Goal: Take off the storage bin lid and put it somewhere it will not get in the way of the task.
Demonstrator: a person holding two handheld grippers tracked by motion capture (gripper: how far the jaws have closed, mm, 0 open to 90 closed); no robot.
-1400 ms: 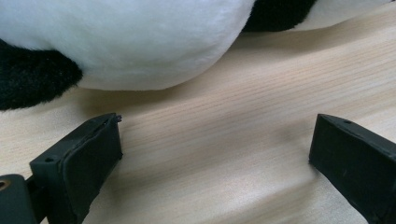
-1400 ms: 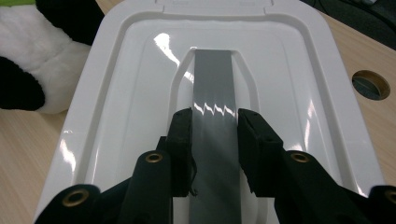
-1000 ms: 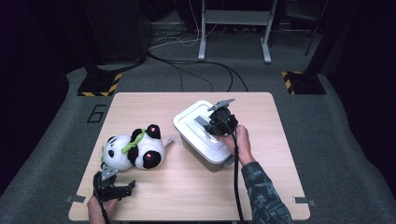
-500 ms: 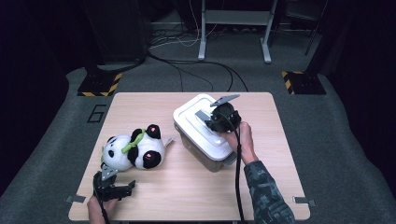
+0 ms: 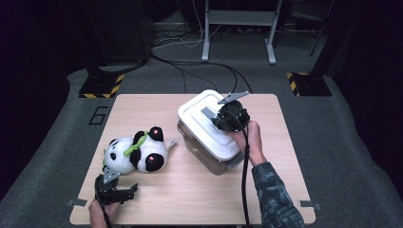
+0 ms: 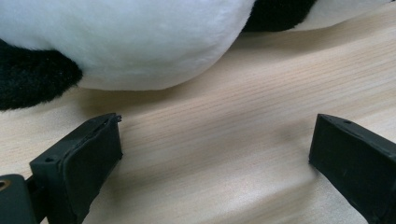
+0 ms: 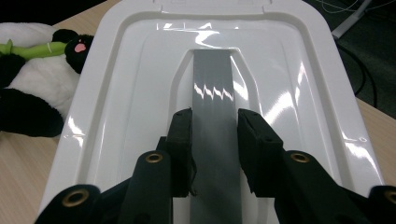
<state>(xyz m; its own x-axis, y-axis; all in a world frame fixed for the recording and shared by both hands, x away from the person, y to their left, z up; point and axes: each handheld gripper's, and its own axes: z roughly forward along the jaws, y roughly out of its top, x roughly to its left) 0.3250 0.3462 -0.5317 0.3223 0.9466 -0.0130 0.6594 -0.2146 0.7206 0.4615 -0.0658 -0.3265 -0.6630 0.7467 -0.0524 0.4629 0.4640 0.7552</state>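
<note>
A clear storage box [image 5: 211,161] with a white lid [image 5: 202,118] stands on the right half of the wooden table [image 5: 190,190]. My right gripper [image 5: 222,119] comes down on the lid from above. Its jaws are shut on the grey handle strip [image 7: 212,93] that runs along the middle of the lid [image 7: 116,93]. A plush panda [image 5: 135,154] with a green stalk lies on the left half of the table. My left gripper [image 5: 116,192] rests near the front edge just below the panda. Its jaws [image 6: 215,140] stand wide open over bare wood, with the panda's white belly [image 6: 140,42] just beyond them.
The panda [image 7: 32,79] lies close to the lid's left side in the right gripper view. Beyond the table's far edge are grey carpet, black cables [image 5: 199,66], a metal stand [image 5: 237,28] and striped floor plates [image 5: 100,88].
My right hand has risen a little with the handle in its jaws, and the lid with the box has come up and tilted. The left gripper and panda have not moved.
</note>
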